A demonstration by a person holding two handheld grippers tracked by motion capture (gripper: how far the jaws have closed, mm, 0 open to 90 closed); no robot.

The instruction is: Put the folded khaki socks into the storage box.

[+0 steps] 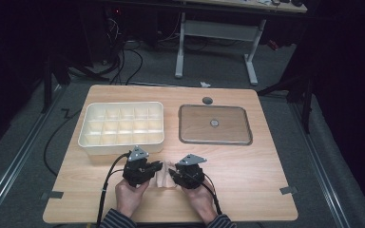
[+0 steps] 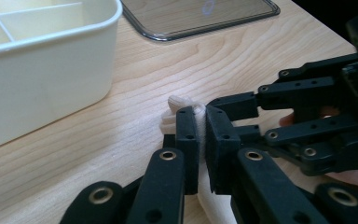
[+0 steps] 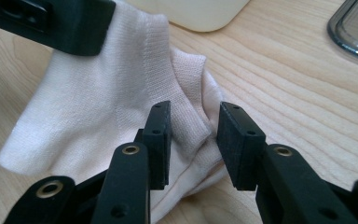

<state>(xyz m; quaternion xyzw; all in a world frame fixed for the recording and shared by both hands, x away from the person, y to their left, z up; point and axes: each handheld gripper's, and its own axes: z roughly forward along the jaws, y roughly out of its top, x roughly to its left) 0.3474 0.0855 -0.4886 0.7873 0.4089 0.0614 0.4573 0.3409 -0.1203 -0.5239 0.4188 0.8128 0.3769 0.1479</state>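
High view: pale pink knitted sock [image 1: 165, 176] lies on light wooden table [image 1: 247, 166], between both grippers.
Left gripper [image 2: 200, 140]: clamped on sock.
Right gripper [image 3: 191, 140]: jaws apart, astride sock.
Behind: cream plastic divided box [image 1: 122, 126], grey metal tray [image 1: 215, 124], well apart from sock.

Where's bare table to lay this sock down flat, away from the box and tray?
Bare wood lies right of the right gripper, below the tray, out to the table edge. Another patch lies left of the left gripper, below the divided box. It is crowded between both grippers, around the sock.
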